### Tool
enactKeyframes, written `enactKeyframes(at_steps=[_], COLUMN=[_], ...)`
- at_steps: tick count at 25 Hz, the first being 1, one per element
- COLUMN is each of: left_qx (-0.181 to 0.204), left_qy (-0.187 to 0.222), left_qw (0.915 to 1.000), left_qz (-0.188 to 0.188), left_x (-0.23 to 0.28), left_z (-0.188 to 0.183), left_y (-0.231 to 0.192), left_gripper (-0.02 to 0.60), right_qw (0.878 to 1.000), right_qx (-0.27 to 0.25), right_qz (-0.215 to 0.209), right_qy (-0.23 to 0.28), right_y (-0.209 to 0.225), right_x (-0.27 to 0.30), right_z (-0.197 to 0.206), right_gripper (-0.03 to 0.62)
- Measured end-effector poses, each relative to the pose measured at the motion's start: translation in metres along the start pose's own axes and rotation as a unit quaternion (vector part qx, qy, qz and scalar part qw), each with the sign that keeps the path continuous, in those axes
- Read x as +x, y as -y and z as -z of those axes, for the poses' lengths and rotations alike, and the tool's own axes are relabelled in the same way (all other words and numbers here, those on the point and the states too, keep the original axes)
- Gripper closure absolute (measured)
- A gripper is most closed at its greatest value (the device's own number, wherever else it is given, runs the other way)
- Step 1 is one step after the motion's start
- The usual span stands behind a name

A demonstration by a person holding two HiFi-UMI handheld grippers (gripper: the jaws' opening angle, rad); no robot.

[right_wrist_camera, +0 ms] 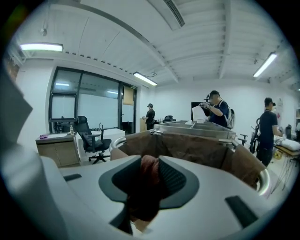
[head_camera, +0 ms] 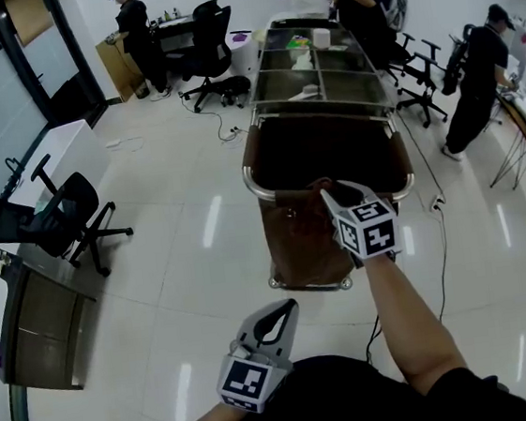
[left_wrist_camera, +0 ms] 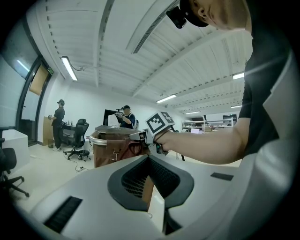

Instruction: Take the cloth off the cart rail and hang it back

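A reddish-brown cloth (right_wrist_camera: 149, 180) sits bunched between the jaws of my right gripper (right_wrist_camera: 150, 161), and both pads press on it. In the head view, that gripper (head_camera: 330, 193) reaches down to the near end of the cart's metal rail (head_camera: 271, 195), over the brown liner bag (head_camera: 299, 238); a small fold of the cloth (head_camera: 320, 187) shows at its tip. My left gripper (head_camera: 286, 308) hangs low near my body, its jaws shut with nothing in them. From the left gripper view, its own jaws (left_wrist_camera: 149, 157) point toward the right gripper (left_wrist_camera: 139, 136) at the cart (left_wrist_camera: 107, 140).
The cart's top tray (head_camera: 322, 66) holds several items. A black office chair (head_camera: 66, 218) and a desk (head_camera: 30, 321) stand to the left, another chair (head_camera: 209, 65) is at the back. Three people (head_camera: 135, 40) (head_camera: 366, 0) (head_camera: 479, 76) stand around the room. A cable (head_camera: 435, 232) runs along the floor right of the cart.
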State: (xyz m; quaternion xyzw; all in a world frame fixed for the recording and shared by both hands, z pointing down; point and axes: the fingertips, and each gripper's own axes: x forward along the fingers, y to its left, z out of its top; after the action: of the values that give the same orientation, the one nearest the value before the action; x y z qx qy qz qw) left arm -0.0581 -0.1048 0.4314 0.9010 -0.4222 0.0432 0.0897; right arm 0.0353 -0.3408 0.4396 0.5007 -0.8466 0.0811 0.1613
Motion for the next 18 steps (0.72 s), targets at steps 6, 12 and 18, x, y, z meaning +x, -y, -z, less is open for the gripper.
enactKeyframes(at_steps=[6,12,18], left_qx=[-0.001,-0.001,0.001], left_qy=[0.002,0.009,0.018], left_qw=[1.0,0.9999,0.9998], left_qz=[0.002,-0.006,-0.011], left_x=[0.001,0.003,0.006], left_z=[-0.001,-0.004,-0.009], left_y=[0.004,0.005,0.009], left_gripper=[0.581,0.581,0.581], right_qw=[1.0,0.994,0.984], right_qx=[0.007,0.042,0.034], right_qz=[-0.02,-0.046,-0.071], right_qy=[0.013,0.089,0.159], right_y=[0.001,0.001,-0.005], right_x=[-0.009,-0.05,-0.115], right_z=[-0.006,-0.045,-0.086], right_gripper=[0.493,0.502,0.502])
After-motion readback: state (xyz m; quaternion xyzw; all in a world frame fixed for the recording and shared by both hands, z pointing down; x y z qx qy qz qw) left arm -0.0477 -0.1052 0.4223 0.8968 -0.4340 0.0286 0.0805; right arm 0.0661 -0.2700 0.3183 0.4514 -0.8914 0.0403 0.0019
